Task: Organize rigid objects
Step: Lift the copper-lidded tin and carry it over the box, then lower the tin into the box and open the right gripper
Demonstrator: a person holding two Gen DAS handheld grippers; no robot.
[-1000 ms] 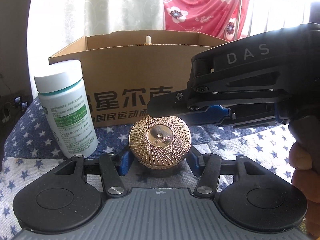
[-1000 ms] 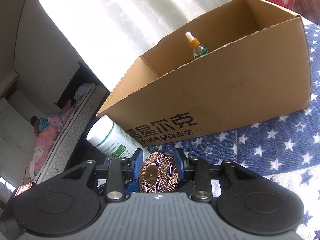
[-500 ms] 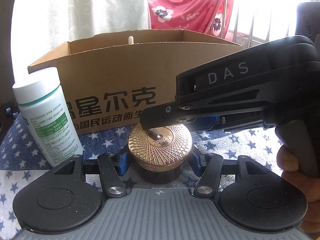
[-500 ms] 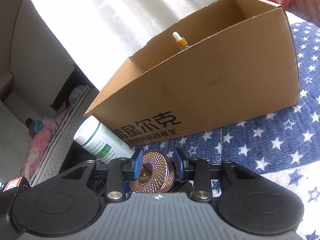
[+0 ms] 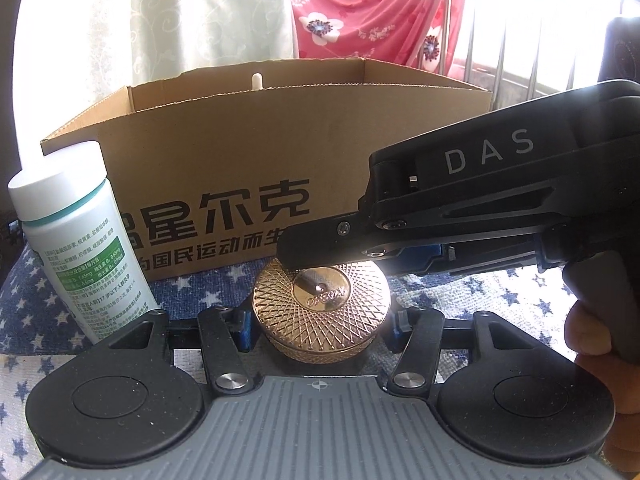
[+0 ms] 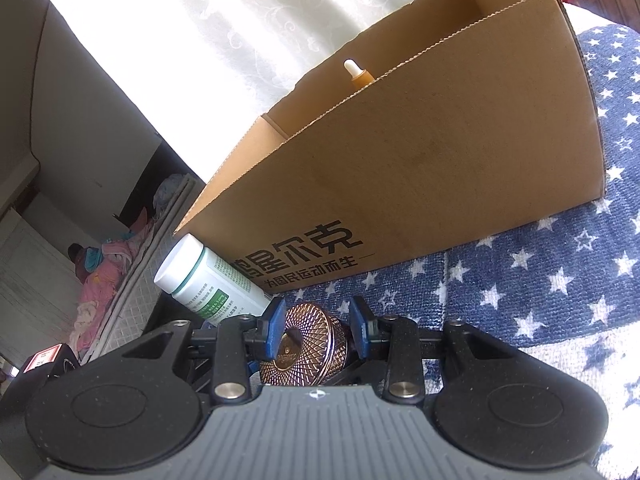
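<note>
A blue star-printed cloth (image 5: 48, 320) is spread across the lower part of both views, and on it an open cardboard box (image 5: 280, 152) is set, filling the middle of the left wrist view and the upper right of the right wrist view. The right gripper (image 6: 318, 320) is seen entering from the right edge of the left wrist view, held by a hand (image 5: 588, 332) at the lower right; its jaws are clamped on the gold jar (image 5: 322, 292), one pad on the latticed lid and one on the base, and this grip is unchanged from a second ago. The left gripper (image 5: 320, 328) is placed at the bottom centre of its own view, and its jaws have just been closed a little further, so that the blue pads now lie against the jar's round sides. A white bottle (image 5: 76, 248) is left standing at the left of that view, just in front of the box and near the jar. The jar itself is held in front of the box, just above or on the cloth; which cannot be told. Only the tip of a dropper bottle (image 5: 256, 80) is shown above the box rim. A handover between grippers is judged to be under way, with placement in the box not yet made.
</note>
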